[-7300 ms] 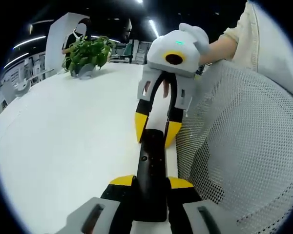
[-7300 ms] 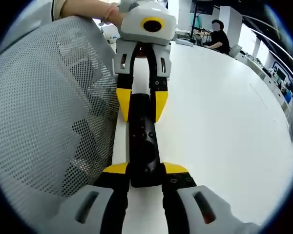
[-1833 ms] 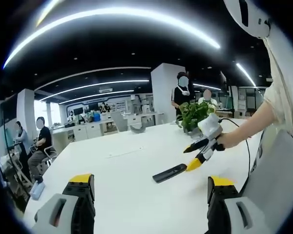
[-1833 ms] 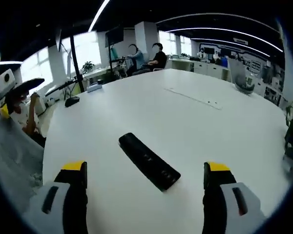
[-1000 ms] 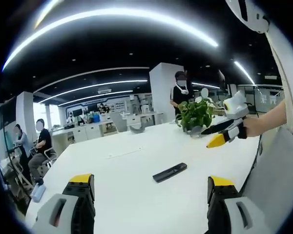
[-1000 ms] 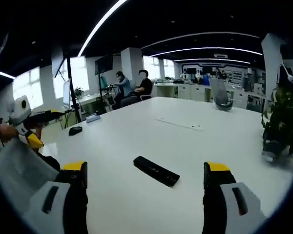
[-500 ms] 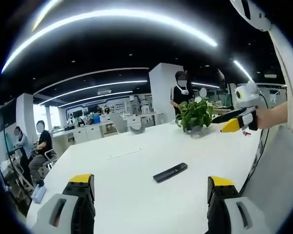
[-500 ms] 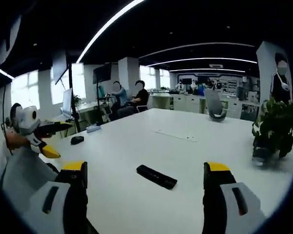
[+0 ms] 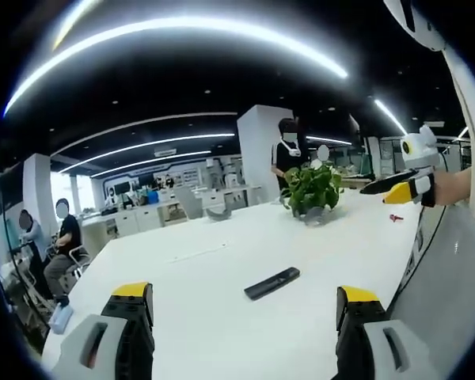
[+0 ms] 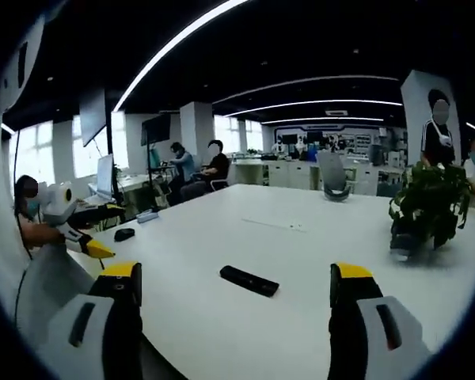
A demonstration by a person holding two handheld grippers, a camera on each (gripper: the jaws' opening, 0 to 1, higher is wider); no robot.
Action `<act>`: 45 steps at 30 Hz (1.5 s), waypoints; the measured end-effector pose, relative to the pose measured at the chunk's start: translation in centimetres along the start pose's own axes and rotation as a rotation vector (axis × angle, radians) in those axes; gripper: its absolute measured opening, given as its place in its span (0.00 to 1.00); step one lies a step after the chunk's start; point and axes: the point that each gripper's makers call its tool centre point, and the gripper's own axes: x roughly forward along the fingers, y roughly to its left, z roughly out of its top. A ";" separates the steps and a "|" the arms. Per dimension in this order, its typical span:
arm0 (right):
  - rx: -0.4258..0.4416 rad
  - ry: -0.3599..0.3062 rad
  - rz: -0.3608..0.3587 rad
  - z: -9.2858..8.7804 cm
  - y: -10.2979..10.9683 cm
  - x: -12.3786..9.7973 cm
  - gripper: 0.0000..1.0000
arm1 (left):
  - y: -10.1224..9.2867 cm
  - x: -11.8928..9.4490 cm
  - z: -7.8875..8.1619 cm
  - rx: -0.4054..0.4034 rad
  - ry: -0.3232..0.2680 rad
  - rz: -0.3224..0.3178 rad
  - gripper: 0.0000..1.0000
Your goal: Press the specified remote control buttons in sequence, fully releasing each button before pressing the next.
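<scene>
Your left tongs (image 9: pixel 241 317) are spread wide and hold nothing; your right tongs (image 10: pixel 235 293) are the same, both raised well clear of the worktop (image 9: pixel 222 253). The remote (image 9: pixel 272 283) lies flat and alone near the middle, apart from both tongs, fully in sight, likely parked there so it reads as released. A potted plant (image 9: pixel 309 191) stands beyond it.

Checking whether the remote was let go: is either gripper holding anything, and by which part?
Nothing is held. The remote lies alone on the table; left gripper and right gripper are both open, away from it.
</scene>
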 end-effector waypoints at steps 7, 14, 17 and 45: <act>0.014 -0.069 -0.025 1.2 0.1 -1.9 1.00 | 0.0 0.0 -0.3 0.025 0.019 0.005 1.00; 0.012 -0.071 -0.079 0.2 -0.7 -2.5 1.00 | -0.2 0.0 -0.5 0.021 0.022 -0.002 1.00; -0.001 -0.067 -0.085 0.1 -0.9 -2.5 0.98 | -0.3 0.0 -0.5 0.026 0.024 -0.008 1.00; -0.002 0.010 -0.081 -1.6 -1.1 -2.2 0.91 | -1.4 -0.1 0.3 -0.019 0.006 -0.036 1.00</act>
